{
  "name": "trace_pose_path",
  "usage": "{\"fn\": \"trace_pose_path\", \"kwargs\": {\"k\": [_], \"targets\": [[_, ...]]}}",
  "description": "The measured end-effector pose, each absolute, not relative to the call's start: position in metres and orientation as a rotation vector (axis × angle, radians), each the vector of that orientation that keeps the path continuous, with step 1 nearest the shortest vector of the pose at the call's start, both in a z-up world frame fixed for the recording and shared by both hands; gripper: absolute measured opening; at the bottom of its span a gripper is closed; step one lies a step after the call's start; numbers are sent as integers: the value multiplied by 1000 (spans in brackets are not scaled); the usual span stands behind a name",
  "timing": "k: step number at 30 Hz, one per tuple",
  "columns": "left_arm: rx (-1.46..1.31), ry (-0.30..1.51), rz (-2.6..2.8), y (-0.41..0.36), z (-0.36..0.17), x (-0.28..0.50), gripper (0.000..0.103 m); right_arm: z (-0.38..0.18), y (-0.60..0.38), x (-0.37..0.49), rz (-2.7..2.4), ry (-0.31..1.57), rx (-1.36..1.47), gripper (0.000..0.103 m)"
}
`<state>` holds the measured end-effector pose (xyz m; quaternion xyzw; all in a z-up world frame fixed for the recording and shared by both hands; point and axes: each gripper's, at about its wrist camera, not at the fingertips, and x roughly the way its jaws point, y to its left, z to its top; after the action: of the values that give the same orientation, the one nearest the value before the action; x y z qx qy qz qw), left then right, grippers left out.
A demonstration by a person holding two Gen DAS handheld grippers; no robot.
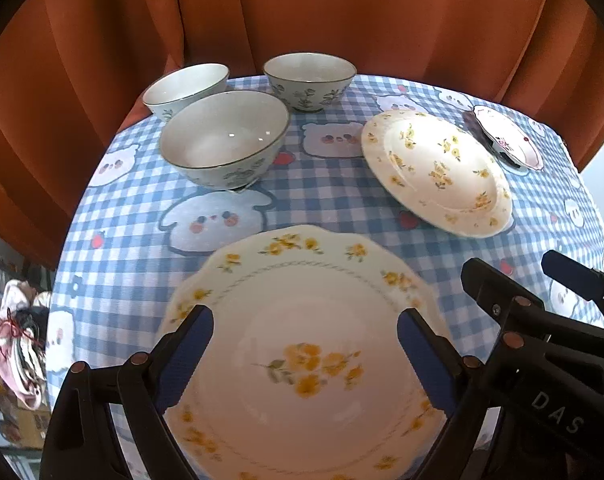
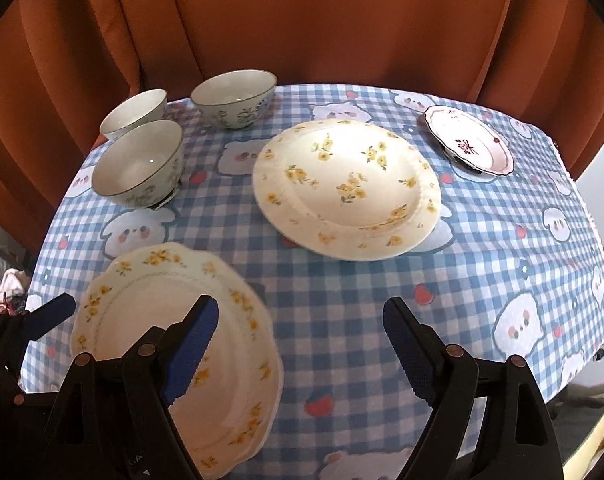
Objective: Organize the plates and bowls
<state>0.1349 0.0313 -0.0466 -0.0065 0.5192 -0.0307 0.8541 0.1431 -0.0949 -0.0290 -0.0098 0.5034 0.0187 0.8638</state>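
A scalloped white plate with yellow flowers point(image 1: 293, 280) lies flat on the checked tablecloth at the near edge. My left gripper point(image 1: 306, 344) hovers above it, open, its blue pads clear of the plate. My right gripper point(image 2: 299, 320) is open over bare cloth just right of that scalloped plate point(image 2: 141, 320), with nothing between its pads. A round flowered plate point(image 2: 346, 188) sits mid-table. A small pink-rimmed plate point(image 2: 470, 144) rests at the far right. Three grey-green bowls point(image 2: 139, 164) point(image 2: 133, 112) point(image 2: 233, 96) stand upright at the far left.
The blue-and-white tablecloth point(image 2: 342, 280) covers a small table that drops off at the left, right and near edges. An orange curtain point(image 2: 302, 20) hangs right behind it. Clutter point(image 1: 13, 340) lies low to the left, off the table.
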Motion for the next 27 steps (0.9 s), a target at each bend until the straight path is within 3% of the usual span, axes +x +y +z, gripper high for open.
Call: {"fn": "trace_pose_path", "kwargs": {"k": [27], "targets": [[-67, 1085, 143, -65, -66, 259, 92, -45, -208, 286, 95, 1044, 23, 87]]}}
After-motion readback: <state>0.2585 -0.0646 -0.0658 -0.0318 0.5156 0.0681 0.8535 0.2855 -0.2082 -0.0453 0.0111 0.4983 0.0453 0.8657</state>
